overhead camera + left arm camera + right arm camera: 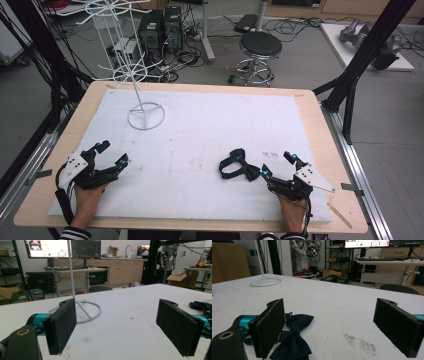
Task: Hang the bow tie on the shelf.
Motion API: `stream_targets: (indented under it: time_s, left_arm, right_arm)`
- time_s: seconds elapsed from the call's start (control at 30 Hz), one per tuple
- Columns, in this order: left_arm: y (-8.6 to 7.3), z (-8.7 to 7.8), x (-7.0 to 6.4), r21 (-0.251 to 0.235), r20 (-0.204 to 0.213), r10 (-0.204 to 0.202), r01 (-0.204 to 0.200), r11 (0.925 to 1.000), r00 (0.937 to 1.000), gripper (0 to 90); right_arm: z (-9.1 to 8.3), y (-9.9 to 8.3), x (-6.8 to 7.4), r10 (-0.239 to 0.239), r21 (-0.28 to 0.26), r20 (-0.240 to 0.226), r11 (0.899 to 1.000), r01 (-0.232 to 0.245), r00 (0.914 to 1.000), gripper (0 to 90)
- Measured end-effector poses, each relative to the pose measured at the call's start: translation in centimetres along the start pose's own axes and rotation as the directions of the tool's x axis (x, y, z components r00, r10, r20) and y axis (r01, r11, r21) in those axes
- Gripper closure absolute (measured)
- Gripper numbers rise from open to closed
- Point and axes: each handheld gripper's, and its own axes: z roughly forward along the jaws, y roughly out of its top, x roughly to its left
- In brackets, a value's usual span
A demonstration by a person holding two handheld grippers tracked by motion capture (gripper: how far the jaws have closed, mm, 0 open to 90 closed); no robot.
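Bow tie just beside the open right hand-held gripper

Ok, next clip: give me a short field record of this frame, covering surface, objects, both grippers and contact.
surface: white sheet over a wooden table
objects: dark bow tie lying flat near the right gripper; white wire rack standing at the far left
left gripper: open, nothing between its fingers
right gripper: open, bow tie beside its left finger, not between the fingers
contact: none visible
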Motion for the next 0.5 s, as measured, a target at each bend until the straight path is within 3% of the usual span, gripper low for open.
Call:
stream_targets:
  time_s: [0.5]
  left_arm:
    - [0.00,0.00,0.02,0.001,0.000,0.000,0.000,1.0000,1.0000,16.9]
  right_arm:
    - [0.34,0.14,-0.05,0.000,0.032,0.011,0.999,-0.001,0.9999,9.6]
